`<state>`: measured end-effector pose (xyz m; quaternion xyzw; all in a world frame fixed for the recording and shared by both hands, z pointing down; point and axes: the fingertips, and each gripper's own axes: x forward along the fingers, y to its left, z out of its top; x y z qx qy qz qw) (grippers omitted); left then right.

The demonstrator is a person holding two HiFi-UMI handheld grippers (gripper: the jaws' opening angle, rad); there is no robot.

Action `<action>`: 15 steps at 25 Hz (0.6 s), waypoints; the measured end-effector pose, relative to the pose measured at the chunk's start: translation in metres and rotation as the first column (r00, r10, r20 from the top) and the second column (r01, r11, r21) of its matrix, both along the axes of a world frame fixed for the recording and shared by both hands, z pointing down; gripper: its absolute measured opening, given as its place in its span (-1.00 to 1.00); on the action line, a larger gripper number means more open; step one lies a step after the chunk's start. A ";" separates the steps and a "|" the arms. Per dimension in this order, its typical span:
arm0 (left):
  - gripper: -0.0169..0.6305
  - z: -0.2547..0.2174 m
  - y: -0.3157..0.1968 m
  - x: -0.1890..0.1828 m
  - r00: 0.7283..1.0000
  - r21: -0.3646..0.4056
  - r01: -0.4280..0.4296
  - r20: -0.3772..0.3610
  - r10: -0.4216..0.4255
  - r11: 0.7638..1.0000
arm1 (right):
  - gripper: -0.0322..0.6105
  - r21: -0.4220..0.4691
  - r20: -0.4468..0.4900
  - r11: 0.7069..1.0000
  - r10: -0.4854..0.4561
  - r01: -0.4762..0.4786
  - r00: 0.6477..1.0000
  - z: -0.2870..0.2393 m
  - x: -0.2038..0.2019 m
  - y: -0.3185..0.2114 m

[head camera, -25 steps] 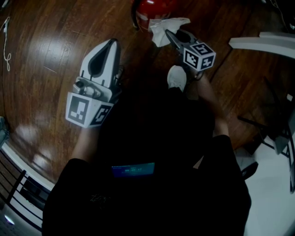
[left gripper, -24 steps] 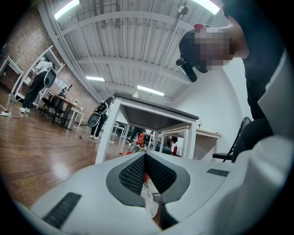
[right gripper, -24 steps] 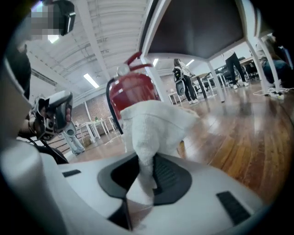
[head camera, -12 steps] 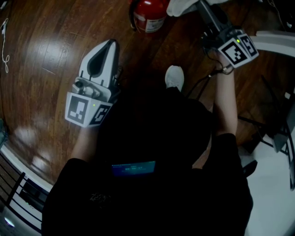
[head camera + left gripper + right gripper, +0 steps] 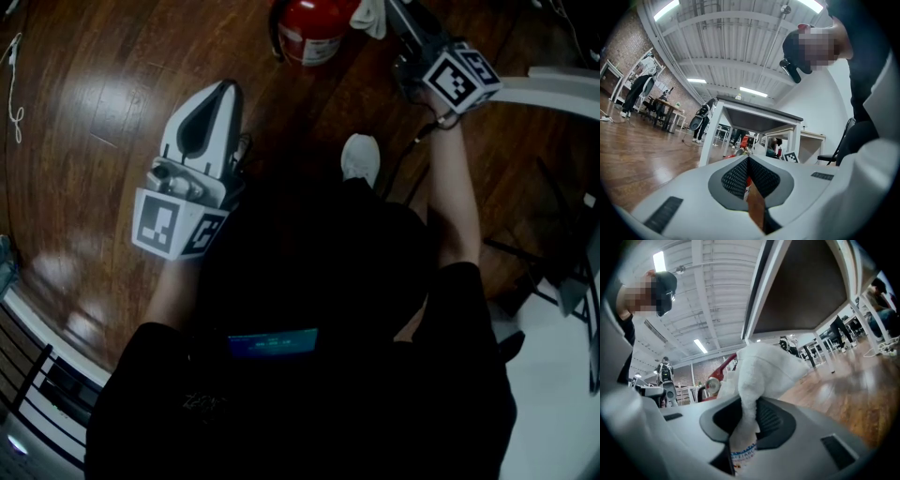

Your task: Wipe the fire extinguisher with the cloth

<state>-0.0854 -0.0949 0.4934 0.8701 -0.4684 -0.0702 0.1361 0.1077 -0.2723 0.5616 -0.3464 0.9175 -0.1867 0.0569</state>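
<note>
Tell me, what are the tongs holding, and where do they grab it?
Right tongs pinch the white cloth at its labelled end. Left tongs are shut on nothing.

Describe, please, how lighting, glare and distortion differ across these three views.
Head view: dim overall, dark clothing nearly featureless, bright glare streaks on the wooden floor. Left gripper view: strong fisheye curving the ceiling beams, black corners. Right gripper view: same fisheye; the white cloth is bright and soft so close to the lens.
</note>
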 end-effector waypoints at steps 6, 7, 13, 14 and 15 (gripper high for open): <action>-0.95 0.003 -0.003 0.001 1.000 -0.001 0.002 0.000 -0.002 1.000 | -0.60 -0.132 -0.147 0.991 -0.029 0.010 0.989 0.091 -0.002 0.007; -0.95 0.003 -0.003 0.002 1.000 -0.001 0.001 -0.001 -0.001 1.000 | -0.60 -0.155 -0.153 0.988 -0.029 0.005 0.988 0.105 -0.002 0.007; -0.95 0.003 -0.004 -0.001 1.000 -0.001 0.003 -0.002 -0.003 1.000 | -0.61 -0.270 -0.185 0.963 -0.039 -0.013 0.982 0.162 -0.004 0.001; -0.95 0.004 -0.004 -0.001 1.000 -0.002 0.004 -0.001 -0.004 1.000 | -0.61 -0.286 -0.191 0.958 -0.045 -0.012 0.981 0.169 -0.005 0.001; -0.95 0.005 -0.004 -0.002 1.000 -0.004 0.005 0.000 -0.005 1.000 | -0.61 -0.300 -0.200 0.954 -0.051 -0.011 0.978 0.177 -0.005 0.002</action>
